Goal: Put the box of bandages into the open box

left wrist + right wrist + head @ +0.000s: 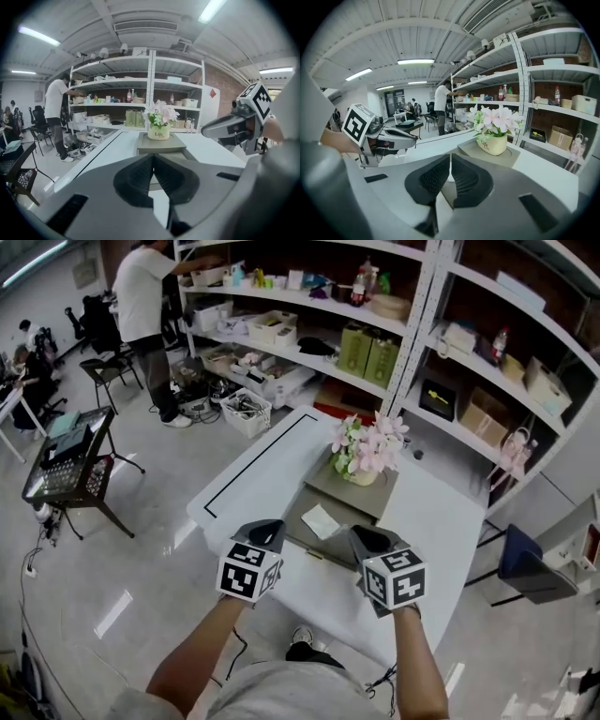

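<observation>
Hovering above the smooth white table [253,479], nearer than the flower pot [363,476] and to its left: the left gripper [266,527], matte grey shell, ribbed black wedge-shaped pads [136,176] pressed tip to tip, nothing held, a checkered marker cube [248,570] on its back. Rightward, just in front of the flower pot and a little left of it: the box of bandages [322,520], small, flat, white, lying on the dull grey-green open box [294,527], whether within its walls unclear; ahead of the left gripper's tips and to their right, apart from them. Then the flower pot itself, cream, rounded, glossy, topped with pink-white blossoms, standing on a square grey slab [377,500]. Nearer than the flower pot, just right of it: the right gripper [364,538], same build, pads closed to a hairline slit, empty; box of bandages left of its tips, not touching.
</observation>
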Available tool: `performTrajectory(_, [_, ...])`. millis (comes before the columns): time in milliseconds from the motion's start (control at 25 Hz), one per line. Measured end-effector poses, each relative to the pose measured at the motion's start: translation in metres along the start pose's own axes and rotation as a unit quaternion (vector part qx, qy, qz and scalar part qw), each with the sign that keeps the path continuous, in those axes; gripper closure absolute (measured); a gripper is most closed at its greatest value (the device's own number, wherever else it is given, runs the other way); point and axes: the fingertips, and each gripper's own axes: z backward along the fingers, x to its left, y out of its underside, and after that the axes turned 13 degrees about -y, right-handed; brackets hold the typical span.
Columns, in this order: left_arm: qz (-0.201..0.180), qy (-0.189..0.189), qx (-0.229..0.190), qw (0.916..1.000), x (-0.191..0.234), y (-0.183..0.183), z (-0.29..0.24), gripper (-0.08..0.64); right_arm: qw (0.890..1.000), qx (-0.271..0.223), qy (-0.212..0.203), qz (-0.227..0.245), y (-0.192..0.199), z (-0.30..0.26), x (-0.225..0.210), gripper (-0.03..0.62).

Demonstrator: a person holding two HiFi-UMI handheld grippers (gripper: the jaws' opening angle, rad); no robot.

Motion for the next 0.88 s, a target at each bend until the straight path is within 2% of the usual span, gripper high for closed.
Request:
performTrajectory(400, [-0.007,0.02,-0.025,0.9995,-0.018,-0.007,0.034,0.555,0.996,-0.082,0.041,-0.02,-0.013,0.058,0.032,0.589])
performTrajectory(880, [-0.006,0.025,-0.033,0.9991,-0.015,-0.002,0.057,0.555,0.995,-0.081,0.048,-0.021,0.002,0.069,0.053,0.589])
